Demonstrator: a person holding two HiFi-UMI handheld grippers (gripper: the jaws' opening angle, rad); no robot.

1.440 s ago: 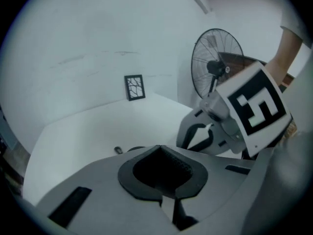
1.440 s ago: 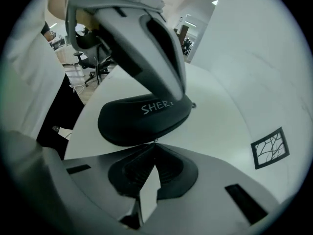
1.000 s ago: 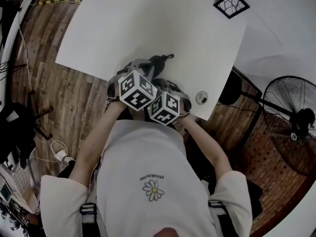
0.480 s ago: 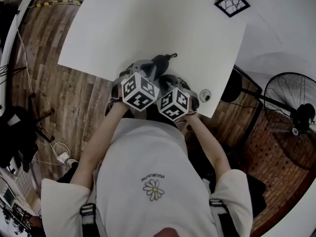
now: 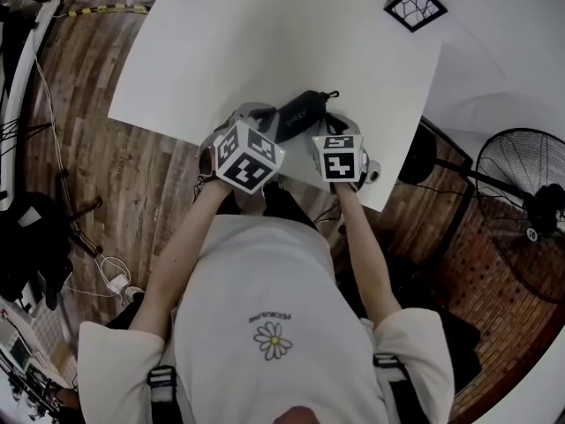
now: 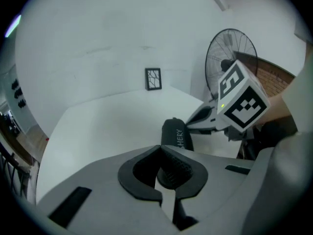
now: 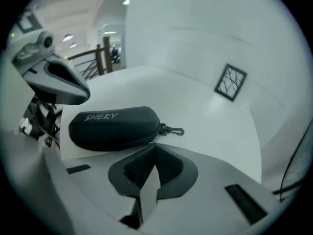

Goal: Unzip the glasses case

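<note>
Right gripper (image 7: 152, 146), jaws together, has swept along the case (image 5: 305, 113) at the surface's (image 5: 265, 42) near edge to its clip end, probably drawing the zip. Left gripper (image 6: 160, 148), closed too, sits at the other end.

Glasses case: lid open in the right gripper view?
No, the glasses case lies on the white table with its two halves shut together, the clip at its right end.
</note>
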